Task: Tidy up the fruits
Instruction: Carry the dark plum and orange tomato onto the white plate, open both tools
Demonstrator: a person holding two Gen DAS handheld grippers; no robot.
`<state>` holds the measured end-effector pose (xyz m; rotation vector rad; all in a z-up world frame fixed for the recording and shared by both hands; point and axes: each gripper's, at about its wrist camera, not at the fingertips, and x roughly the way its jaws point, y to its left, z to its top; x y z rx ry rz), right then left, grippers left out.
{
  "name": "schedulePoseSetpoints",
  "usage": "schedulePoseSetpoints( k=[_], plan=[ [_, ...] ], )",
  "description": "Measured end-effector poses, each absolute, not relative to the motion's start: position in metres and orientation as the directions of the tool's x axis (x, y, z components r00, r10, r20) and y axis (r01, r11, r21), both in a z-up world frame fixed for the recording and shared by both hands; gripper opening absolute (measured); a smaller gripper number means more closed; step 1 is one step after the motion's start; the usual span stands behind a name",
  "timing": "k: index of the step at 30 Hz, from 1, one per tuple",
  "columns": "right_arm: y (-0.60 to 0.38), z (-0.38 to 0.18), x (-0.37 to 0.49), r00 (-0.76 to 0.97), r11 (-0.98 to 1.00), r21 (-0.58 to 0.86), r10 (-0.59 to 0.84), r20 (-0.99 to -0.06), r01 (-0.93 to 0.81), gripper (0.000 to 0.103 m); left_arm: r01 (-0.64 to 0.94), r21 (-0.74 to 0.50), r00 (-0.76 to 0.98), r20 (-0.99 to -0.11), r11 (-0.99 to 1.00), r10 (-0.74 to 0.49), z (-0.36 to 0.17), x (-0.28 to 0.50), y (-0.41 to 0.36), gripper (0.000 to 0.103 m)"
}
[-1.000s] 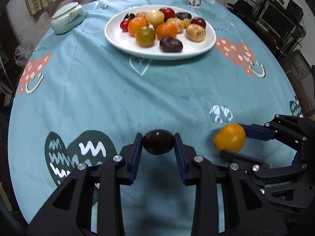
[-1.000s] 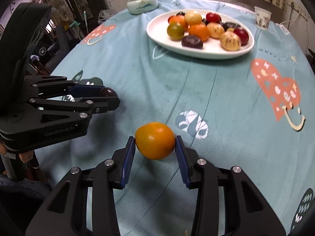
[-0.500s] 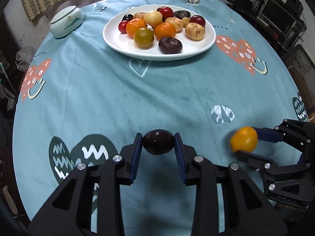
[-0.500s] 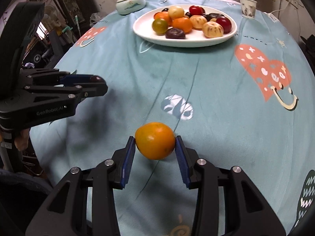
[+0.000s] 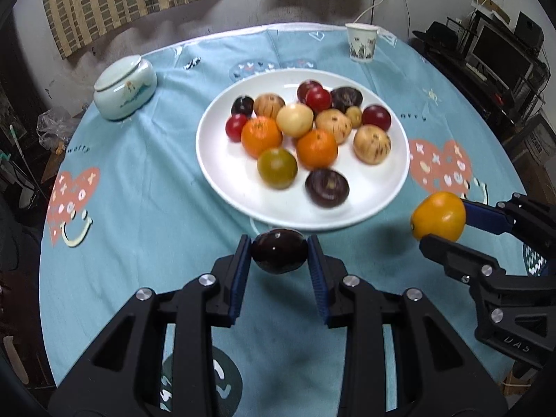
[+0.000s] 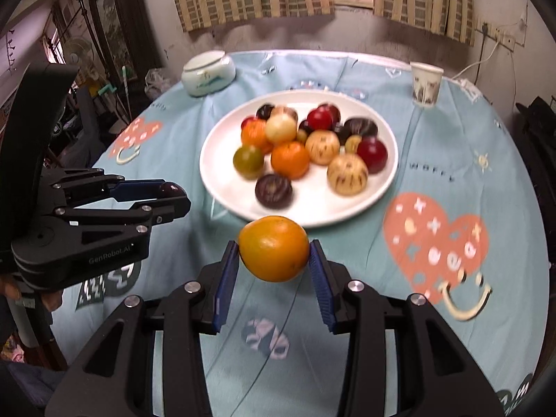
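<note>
Above worktop, near plate front rim, we hold two fruits clear of cloth: left gripper clamped on dark plum; right gripper clamped on orange fruit. Plate carries mixed fruit.

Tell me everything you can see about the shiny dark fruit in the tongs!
The shiny dark purple round fruit is smooth and glossy, almost black, with a tiny glint of light on its skin. It is squeezed between the two blue ribbed pads of the left tongs, held up above the teal patterned tablecloth, just in front of the white round plate of fruit. Only the pads touch it.
</note>
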<state>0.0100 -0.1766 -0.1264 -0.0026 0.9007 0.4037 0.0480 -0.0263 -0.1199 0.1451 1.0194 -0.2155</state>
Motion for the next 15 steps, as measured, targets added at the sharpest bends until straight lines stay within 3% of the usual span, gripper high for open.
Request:
schedulePoseSetpoints(
  k=[15],
  plan=[
    [-0.169, -0.129, -0.022, 0.515, 0.906, 0.193, 0.378, -0.77, -0.377, 0.042, 0.292, 0.018, 0.525, -0.838, 0.956, -0.144, -0.107, 0.014, -0.035, 0.034]
  ],
)
